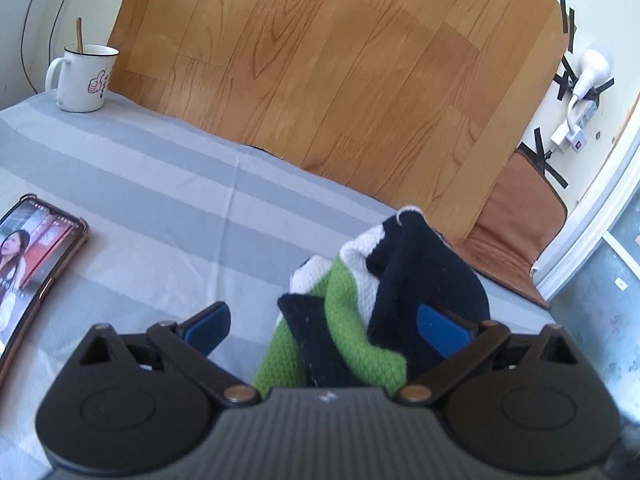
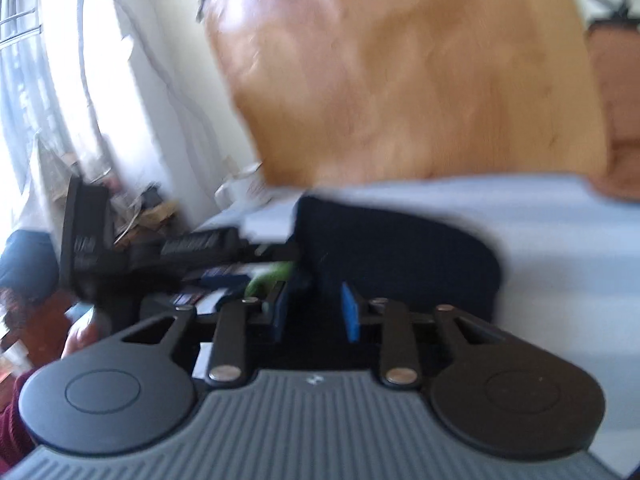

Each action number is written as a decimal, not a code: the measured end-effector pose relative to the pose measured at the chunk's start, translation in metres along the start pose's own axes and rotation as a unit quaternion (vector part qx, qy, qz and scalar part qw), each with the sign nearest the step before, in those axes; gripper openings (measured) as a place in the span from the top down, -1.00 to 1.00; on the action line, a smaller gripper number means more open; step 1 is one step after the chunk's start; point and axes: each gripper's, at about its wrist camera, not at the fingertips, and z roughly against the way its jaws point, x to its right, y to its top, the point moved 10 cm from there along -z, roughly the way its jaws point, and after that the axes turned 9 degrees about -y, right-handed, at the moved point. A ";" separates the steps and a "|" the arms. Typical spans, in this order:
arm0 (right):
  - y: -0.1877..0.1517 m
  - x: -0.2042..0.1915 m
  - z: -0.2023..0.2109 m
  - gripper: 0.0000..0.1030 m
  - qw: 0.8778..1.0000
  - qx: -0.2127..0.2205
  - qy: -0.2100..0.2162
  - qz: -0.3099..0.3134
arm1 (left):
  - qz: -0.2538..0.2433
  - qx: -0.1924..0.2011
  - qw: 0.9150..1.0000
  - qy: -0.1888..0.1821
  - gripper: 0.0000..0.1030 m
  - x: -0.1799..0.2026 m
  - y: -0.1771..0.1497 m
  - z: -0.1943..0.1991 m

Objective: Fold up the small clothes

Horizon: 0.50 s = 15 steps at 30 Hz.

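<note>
Left claw splayed wide, knitted garment between

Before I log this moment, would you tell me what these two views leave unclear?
- Right gripper: the right wrist view is motion-blurred; dark knit lies between the pads, but contact cannot be judged.
- Knit garment: its near part is hidden behind the left gripper body in the left wrist view, so its type is unclear.
- Phone: cut off by the left edge.
- Mug: print too small to read.

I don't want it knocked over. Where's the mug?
Left wrist view: the mug stands top left on the striped cloth, against the wooden board.
</note>
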 end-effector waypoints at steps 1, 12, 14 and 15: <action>-0.009 -0.013 -0.009 0.39 1.000 -0.012 0.005 0.017 | -0.002 0.000 1.000 0.004 -0.99 0.000 -0.001 0.001; -0.013 -0.034 0.029 0.26 0.995 0.028 0.017 0.090 | -0.013 -0.010 0.999 0.028 -0.99 0.001 0.005 -0.003; -0.002 -0.001 0.045 -0.09 0.998 0.052 -0.009 0.028 | -0.019 -0.019 0.999 0.028 -0.99 0.001 0.003 -0.008; 0.003 0.016 0.053 -0.19 0.998 0.063 -0.022 -0.006 | -0.022 -0.028 0.999 0.026 -1.00 0.002 0.001 -0.011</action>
